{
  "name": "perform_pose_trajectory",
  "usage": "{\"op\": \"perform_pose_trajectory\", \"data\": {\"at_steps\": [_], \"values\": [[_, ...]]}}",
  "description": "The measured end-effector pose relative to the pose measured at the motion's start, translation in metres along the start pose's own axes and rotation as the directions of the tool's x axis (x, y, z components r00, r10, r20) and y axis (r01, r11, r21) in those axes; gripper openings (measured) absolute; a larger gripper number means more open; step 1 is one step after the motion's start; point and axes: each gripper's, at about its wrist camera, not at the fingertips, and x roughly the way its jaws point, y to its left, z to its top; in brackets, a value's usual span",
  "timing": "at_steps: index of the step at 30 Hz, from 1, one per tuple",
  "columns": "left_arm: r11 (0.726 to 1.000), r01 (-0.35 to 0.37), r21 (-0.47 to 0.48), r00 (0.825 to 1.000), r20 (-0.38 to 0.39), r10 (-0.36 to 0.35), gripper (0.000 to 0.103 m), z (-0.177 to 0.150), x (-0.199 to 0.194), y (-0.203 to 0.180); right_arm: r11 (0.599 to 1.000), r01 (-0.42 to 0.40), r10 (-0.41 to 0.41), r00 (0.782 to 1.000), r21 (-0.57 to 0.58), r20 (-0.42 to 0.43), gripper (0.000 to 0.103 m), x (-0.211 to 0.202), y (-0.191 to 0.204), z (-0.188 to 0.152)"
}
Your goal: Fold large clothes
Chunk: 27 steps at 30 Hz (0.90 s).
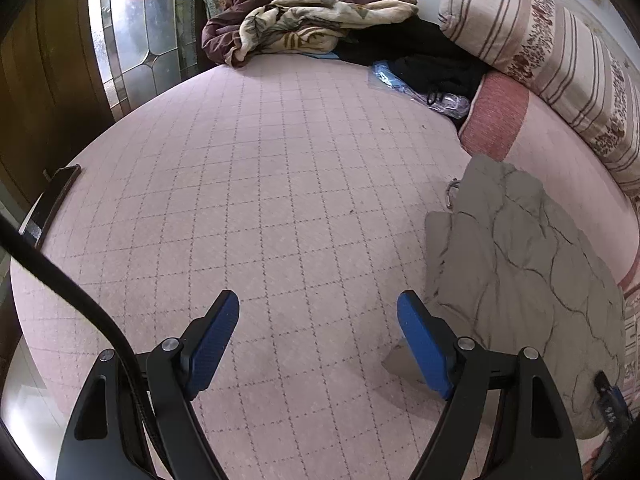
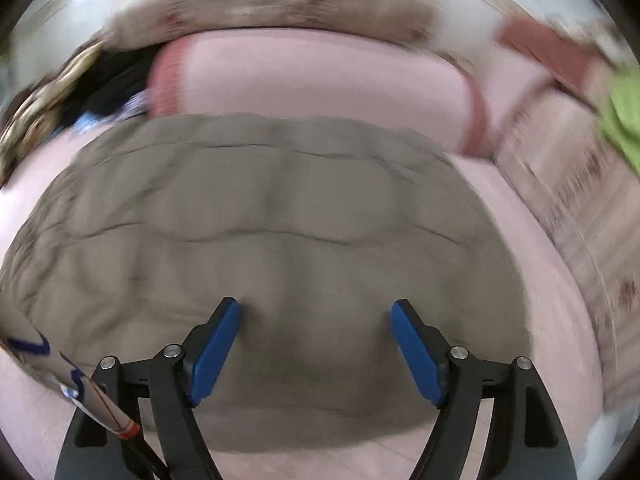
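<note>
A grey-brown quilted jacket [image 1: 520, 272] lies folded on the pink checked bed sheet [image 1: 260, 200], to the right of my left gripper [image 1: 318, 308]. The left gripper is open and empty above bare sheet, its right finger beside the jacket's lower left edge. In the blurred right wrist view the same jacket [image 2: 280, 208] fills the middle. My right gripper [image 2: 316, 314] is open just above the jacket's near part, holding nothing.
A heap of brown and floral blankets [image 1: 304, 24] and dark clothes [image 1: 432, 64] lies at the far end of the bed. A striped bolster [image 1: 540, 52] and pink pillow [image 1: 500, 116] line the right side. A glass door [image 1: 136, 32] stands at left. Something green [image 2: 624, 120] shows at right.
</note>
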Motion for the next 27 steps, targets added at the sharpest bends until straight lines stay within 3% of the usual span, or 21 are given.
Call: {"op": "perform_pose_trajectory", "data": {"at_steps": [4,7,18,27], "values": [[1.0,-0.004,0.022,1.0,-0.006,0.004,0.08,-0.003,-0.001,-0.007,0.993,0.08,-0.078,0.997,0.085,-0.023,0.082,0.001,-0.057,-0.009],[0.999,-0.008,0.05,1.0,0.0,0.008,0.08,-0.006,-0.005,-0.016,0.987,0.078,-0.072,0.996,0.139,-0.045,0.082,-0.004,-0.089,-0.019],[0.982,-0.056,0.179,0.997,0.056,0.047,0.08,-0.034,-0.021,-0.052,0.988,0.031,-0.022,0.998,0.152,-0.063,0.082,-0.03,-0.123,-0.062],[0.961,-0.059,0.269,0.996,0.076,0.04,0.08,-0.048,-0.024,-0.076,0.978,0.025,-0.009,0.997,0.208,-0.074,0.082,-0.029,-0.15,-0.072]]}}
